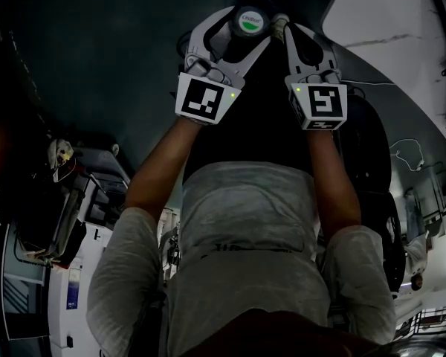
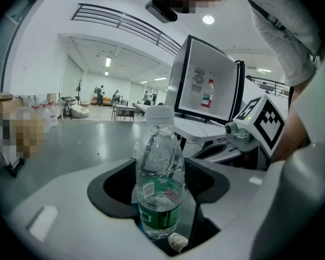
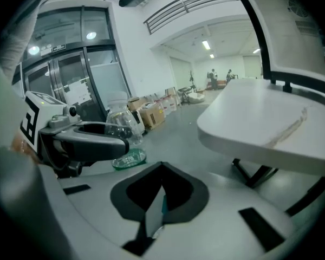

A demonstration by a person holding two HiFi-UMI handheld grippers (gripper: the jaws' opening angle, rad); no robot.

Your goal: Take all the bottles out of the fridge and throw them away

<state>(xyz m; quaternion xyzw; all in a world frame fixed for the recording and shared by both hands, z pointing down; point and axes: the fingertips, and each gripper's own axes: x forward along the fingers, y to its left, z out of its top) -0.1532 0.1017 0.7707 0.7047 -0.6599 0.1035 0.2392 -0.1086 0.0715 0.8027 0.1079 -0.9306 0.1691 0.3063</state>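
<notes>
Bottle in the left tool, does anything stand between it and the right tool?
Yes. The left tool clamps the bottle, and its jaw lies between that and the shut right tool.

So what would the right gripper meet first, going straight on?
Probably just the grey floor; the white table sits right of that line, the bottle left. Depth is unclear.

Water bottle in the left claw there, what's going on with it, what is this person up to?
A person holds a claw in each hand, out in front of the body. The left claw is shut on a clear plastic water bottle with a green label, held upright and partly filled. The right claw is shut with nothing in it, close beside the bottle. A white table stands to the right. No bin shows in any view.
</notes>
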